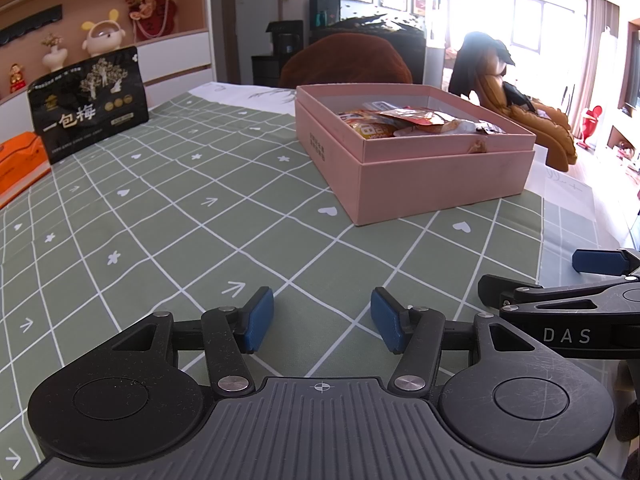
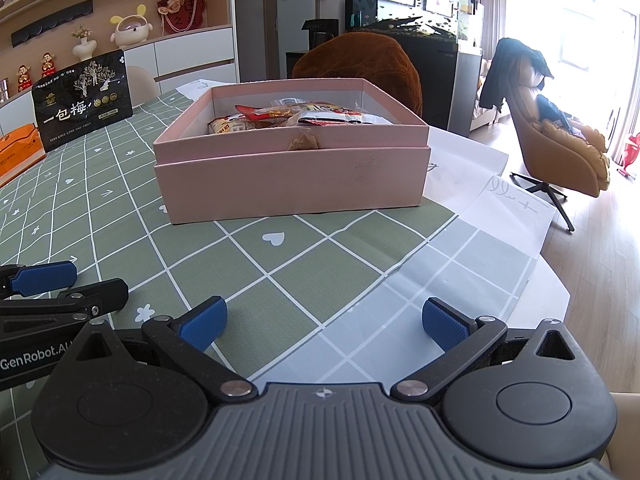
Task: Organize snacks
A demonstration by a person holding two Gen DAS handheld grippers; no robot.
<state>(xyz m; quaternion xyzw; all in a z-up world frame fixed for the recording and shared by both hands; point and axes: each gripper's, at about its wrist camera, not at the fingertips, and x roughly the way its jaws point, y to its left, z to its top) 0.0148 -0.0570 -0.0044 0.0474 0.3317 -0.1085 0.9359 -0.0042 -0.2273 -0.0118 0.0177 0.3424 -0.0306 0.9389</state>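
A pink box (image 1: 440, 184) (image 2: 288, 184) stands open on the green checked tablecloth (image 1: 200, 216) (image 2: 304, 272), with several snack packets (image 1: 404, 120) (image 2: 296, 116) lying inside it. A black snack bag (image 1: 90, 104) (image 2: 82, 100) stands upright at the far left of the table. My left gripper (image 1: 322, 320) hovers low over the cloth, short of the box, open with nothing between its blue pads. My right gripper (image 2: 324, 324) sits beside it, also open and empty, facing the box's front wall. Each gripper shows at the edge of the other's view.
An orange box (image 1: 20, 164) (image 2: 20, 148) lies at the table's left edge. White paper sheets (image 2: 512, 212) lie under and to the right of the pink box. A brown chair back (image 2: 360, 64) rises behind the table; an armchair (image 2: 560, 148) stands on the right.
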